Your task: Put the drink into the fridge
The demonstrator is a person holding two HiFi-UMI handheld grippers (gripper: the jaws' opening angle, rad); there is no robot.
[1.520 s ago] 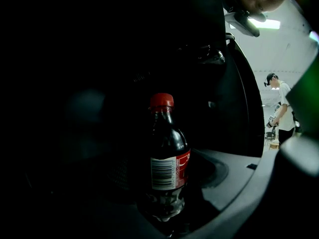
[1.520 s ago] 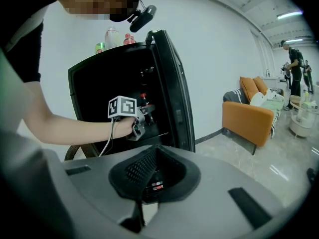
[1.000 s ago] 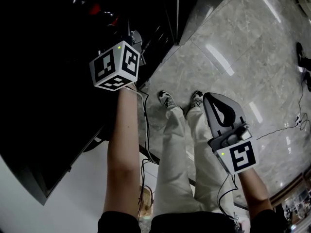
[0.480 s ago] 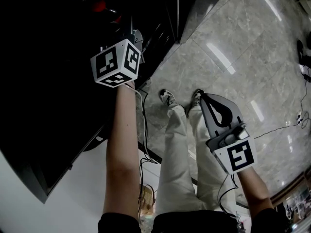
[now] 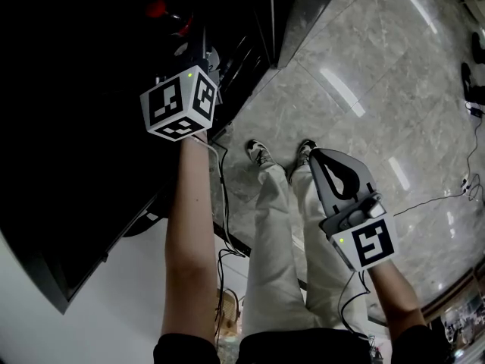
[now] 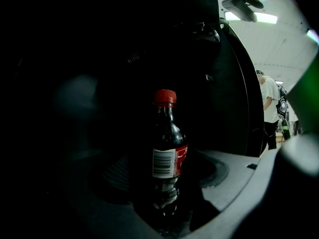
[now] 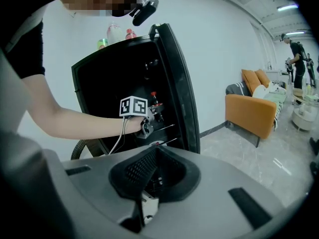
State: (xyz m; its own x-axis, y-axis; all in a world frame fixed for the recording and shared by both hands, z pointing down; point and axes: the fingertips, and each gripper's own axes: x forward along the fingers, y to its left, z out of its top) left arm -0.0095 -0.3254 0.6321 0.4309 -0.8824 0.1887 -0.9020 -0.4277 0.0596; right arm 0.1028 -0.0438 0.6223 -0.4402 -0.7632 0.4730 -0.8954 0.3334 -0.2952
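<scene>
Drink: a cola bottle (image 6: 167,153) with a red cap (image 6: 164,97) and a red label (image 6: 170,162) is held upright between the left fingers (image 6: 259,183). It is gripped low on its body.
Left gripper: the left gripper (image 5: 203,58) is reached into the dark inside of the fridge (image 7: 99,83). Its fingers are pinched on the bottle, one on each side.
Bottle's rest: it cannot be told whether the bottom of the bottle is set on a shelf.
Right gripper: the right gripper (image 7: 155,156) is held low, next to the person's legs and well apart from the bottle. Its fingers (image 7: 132,171) are pressed together, and nothing is held between them.
Fridge door: the black door (image 7: 177,83) is swung open, ahead of the right fingers.
Shelves: thin wire shelves (image 7: 164,129) are seen just under the left fingers.
Fridge top: a few drinks (image 7: 114,34) are stood well above the left fingers.
Sofa: an orange sofa (image 7: 251,111) is seen far off, to the right of the right fingers.
Floor: grey shiny stone (image 5: 364,67) is spread out below the right fingers.
</scene>
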